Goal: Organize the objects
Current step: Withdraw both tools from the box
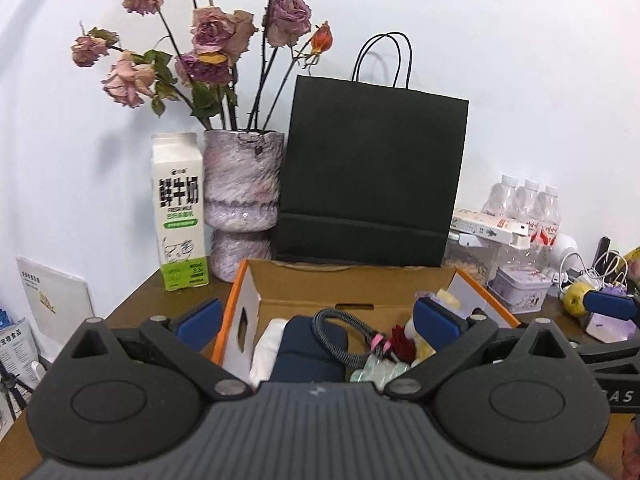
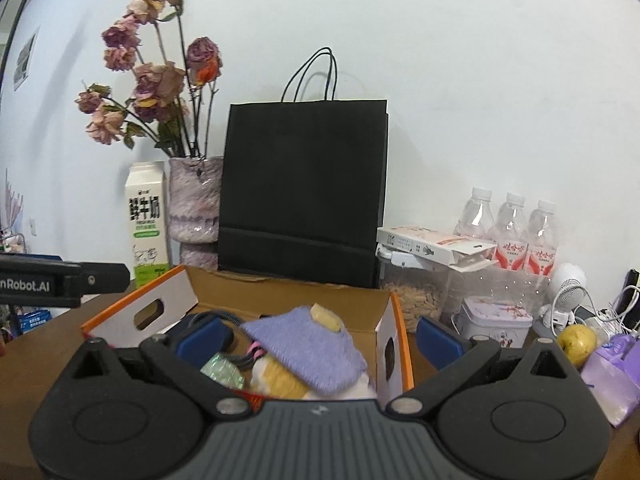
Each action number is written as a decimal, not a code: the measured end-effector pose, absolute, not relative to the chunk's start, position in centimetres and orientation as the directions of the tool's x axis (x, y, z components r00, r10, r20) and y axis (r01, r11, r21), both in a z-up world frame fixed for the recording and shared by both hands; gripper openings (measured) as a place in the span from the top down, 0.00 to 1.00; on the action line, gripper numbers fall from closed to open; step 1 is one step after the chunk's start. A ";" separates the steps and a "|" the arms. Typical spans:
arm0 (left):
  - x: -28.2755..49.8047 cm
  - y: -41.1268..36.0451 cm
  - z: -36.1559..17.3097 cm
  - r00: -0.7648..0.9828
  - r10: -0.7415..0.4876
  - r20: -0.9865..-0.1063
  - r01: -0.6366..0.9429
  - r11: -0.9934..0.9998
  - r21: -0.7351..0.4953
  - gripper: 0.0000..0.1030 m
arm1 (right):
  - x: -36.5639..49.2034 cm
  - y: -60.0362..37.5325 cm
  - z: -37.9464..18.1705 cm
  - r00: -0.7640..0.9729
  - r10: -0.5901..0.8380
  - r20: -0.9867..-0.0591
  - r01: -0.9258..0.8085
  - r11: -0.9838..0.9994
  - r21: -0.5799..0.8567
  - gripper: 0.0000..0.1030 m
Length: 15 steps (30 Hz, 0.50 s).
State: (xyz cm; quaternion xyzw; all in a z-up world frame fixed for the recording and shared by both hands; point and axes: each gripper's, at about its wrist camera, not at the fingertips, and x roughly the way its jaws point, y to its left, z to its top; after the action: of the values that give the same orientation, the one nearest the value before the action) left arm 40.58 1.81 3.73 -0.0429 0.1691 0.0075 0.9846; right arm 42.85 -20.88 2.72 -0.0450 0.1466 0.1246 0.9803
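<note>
An open cardboard box (image 1: 352,280) (image 2: 288,300) with orange edges sits in front of me on the brown table. Inside lie a dark blue pouch (image 1: 310,350), a braided cable (image 1: 344,340), a purple knitted cloth (image 2: 308,344), a yellow item (image 2: 282,378) and a white cloth (image 1: 266,350). My left gripper (image 1: 318,320) hovers open over the box's near side, nothing between its fingers. My right gripper (image 2: 320,336) is open too, straddling the box's right wall, empty. The left gripper's body (image 2: 60,280) shows at the left in the right wrist view.
Behind the box stand a black paper bag (image 1: 372,176) (image 2: 304,192), a vase of dried roses (image 1: 240,200) and a milk carton (image 1: 178,216). To the right are water bottles (image 2: 508,232), a tin (image 2: 496,320), a pear (image 2: 578,344), a purple bag (image 2: 616,376) and cables (image 1: 600,268).
</note>
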 end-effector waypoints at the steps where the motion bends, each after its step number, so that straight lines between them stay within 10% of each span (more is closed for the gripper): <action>1: 40.2 2.0 3.7 0.942 0.001 -0.335 -0.030 0.996 -0.082 0.00 | 42.3 -20.9 2.7 0.926 0.231 -0.299 -0.258 0.965 -0.053 0.00; 15: 34.3 3.0 1.6 0.931 -0.025 -0.364 0.006 0.998 -0.055 0.00 | 34.7 -20.8 0.5 0.920 0.246 -0.305 -0.274 0.960 -0.052 0.00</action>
State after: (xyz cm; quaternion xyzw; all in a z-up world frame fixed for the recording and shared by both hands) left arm 34.29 3.03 1.63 -0.0264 0.1856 -0.0079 0.9822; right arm 34.72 -20.84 0.53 -0.0467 0.1494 0.1328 0.9787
